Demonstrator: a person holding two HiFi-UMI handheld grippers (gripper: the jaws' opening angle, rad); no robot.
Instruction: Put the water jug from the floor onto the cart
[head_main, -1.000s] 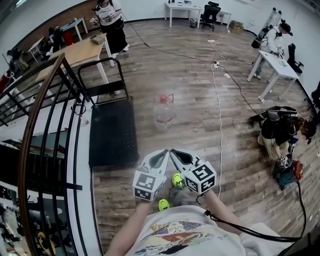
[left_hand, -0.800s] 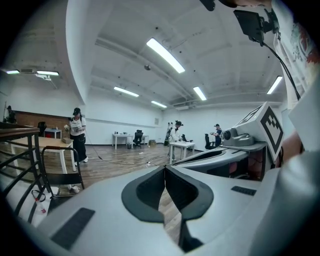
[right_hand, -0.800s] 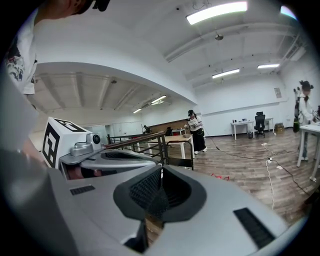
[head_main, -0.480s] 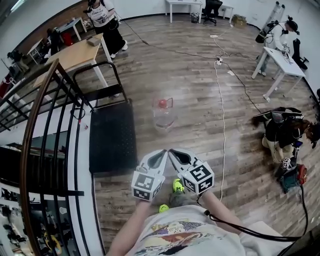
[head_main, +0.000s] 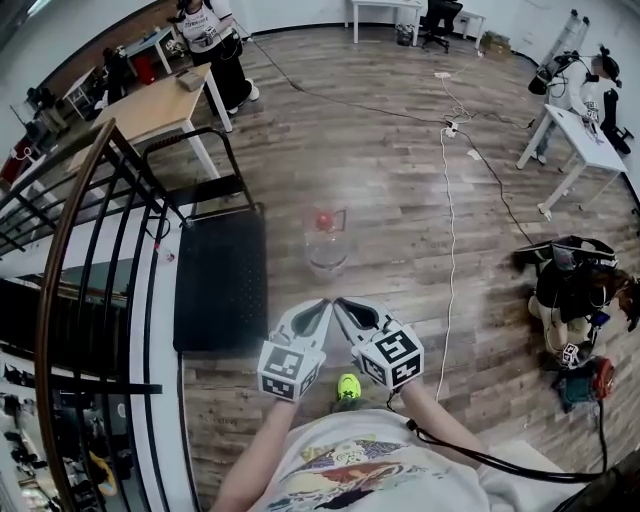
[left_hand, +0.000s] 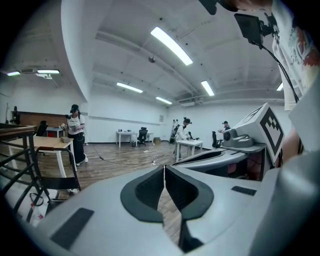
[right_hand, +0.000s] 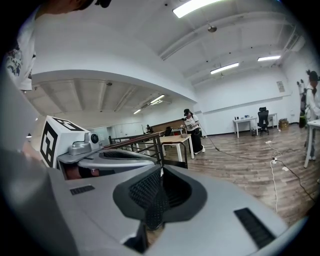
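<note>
In the head view a clear water jug (head_main: 327, 243) with a red cap stands upright on the wood floor, just right of the cart. The cart (head_main: 220, 282) is a black flat platform with a black tubular handle (head_main: 190, 148) at its far end. My left gripper (head_main: 322, 305) and right gripper (head_main: 342, 303) are side by side in front of me, a short way short of the jug, tips pointing toward it. Both are shut with nothing between the jaws. The left gripper view shows the left gripper (left_hand: 164, 172) with its tips together, the right gripper view the right gripper (right_hand: 160, 176). The jug is hidden in both.
A black stair railing (head_main: 90, 250) runs along the left of the cart. A wooden table (head_main: 150, 105) stands beyond the cart handle, with a person beside it. A white cable (head_main: 447, 250) crosses the floor on the right. A person crouches by bags (head_main: 570, 290) at far right.
The whole view has advanced across the floor: the jug and cart now sit closer to the grippers. Both grippers stay together and shut, holding nothing.
</note>
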